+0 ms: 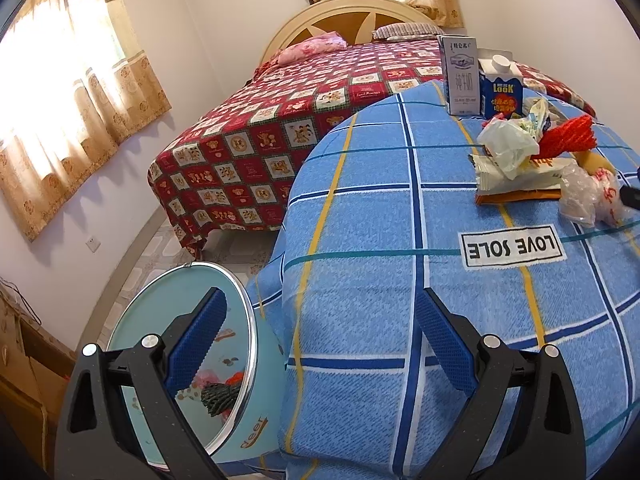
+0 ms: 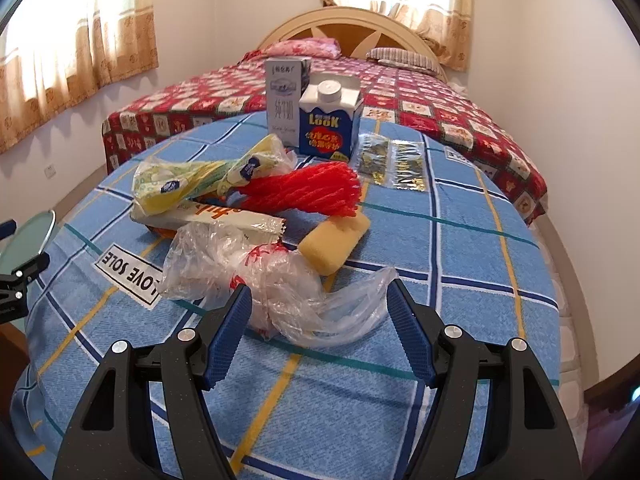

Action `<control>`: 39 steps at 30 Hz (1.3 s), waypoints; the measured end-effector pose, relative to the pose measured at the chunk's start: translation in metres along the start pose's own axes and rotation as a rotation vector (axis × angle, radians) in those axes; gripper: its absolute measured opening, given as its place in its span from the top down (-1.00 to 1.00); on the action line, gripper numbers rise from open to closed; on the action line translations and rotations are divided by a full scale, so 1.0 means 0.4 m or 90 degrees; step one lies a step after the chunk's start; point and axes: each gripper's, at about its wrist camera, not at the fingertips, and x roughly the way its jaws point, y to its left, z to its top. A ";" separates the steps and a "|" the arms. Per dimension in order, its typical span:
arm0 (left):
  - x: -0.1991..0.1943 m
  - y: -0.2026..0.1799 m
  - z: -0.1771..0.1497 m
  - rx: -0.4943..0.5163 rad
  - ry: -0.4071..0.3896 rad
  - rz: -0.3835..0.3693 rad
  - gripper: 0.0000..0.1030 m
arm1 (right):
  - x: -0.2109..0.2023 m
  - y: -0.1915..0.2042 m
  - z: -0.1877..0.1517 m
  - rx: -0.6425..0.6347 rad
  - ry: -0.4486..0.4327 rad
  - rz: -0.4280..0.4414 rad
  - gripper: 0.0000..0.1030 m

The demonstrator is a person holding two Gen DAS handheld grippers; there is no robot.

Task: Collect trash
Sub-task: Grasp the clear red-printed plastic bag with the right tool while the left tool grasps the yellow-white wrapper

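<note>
Bedroom setup: blue checked cloth over the surface, with a bed in a red patterned spread beyond it and curtained windows behind.

Right claw has its jaws standing wide apart with nothing pinched. Just ahead of it, partly between the tips, lies a crumpled clear plastic bag with some red print I can't make out. I'd guess that's the next grab, and the trick is probably to come down over the bunched middle, not the loose tail on the right, so it doesn't slip out when the jaws close.

Left claw is also wide apart and empty, hanging over the surface edge. Right beside its left finger sits a pale teal bin with a shiny rim, some scraps already inside.

Past the bag: a yellow sponge, a white snack wrapper, a red foam net and a yellow-green wrapper. Further still, a blue carton reading "LOOK" with Chinese text under it, a grey milk carton also in Chinese, and two clear printed packets off to the right.

Cloth label ahead-left of the right claw reads "LOVE SOLE", upside down from here.
</note>
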 end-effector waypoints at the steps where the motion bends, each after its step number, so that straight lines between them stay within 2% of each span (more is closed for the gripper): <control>1: 0.000 0.000 0.002 0.000 -0.001 0.000 -0.82 | 0.006 0.003 0.001 -0.003 0.007 0.002 -0.35; 3: -0.001 -0.001 0.005 -0.001 -0.003 -0.001 -0.82 | 0.021 0.006 0.004 -0.006 0.027 0.016 -0.35; 4: -0.004 -0.002 0.006 -0.003 -0.004 -0.003 -0.82 | 0.026 0.010 0.003 -0.009 0.038 0.033 -0.22; 5: -0.005 -0.001 0.007 -0.004 -0.005 -0.004 -0.82 | 0.027 0.013 0.004 -0.010 0.043 0.040 0.08; 7: -0.010 -0.003 0.009 -0.005 -0.007 -0.009 -0.82 | 0.032 0.023 0.001 -0.020 0.056 0.055 0.40; 8: -0.013 -0.004 0.010 -0.005 -0.008 -0.012 -0.82 | 0.034 0.027 -0.003 -0.026 0.062 0.063 0.54; 11: -0.021 -0.013 0.015 -0.002 -0.013 -0.019 -0.82 | 0.035 0.033 -0.007 -0.024 0.065 0.075 0.75; 17: -0.031 -0.022 0.028 0.000 -0.020 -0.024 -0.82 | 0.012 0.035 -0.012 -0.015 0.044 0.095 0.87; 27: -0.047 -0.042 0.059 -0.004 -0.035 -0.035 -0.81 | -0.061 -0.020 -0.031 0.020 -0.005 0.093 0.90; 39: -0.062 -0.172 0.144 0.026 -0.066 -0.080 -0.81 | -0.101 -0.185 -0.052 0.079 -0.034 0.005 0.90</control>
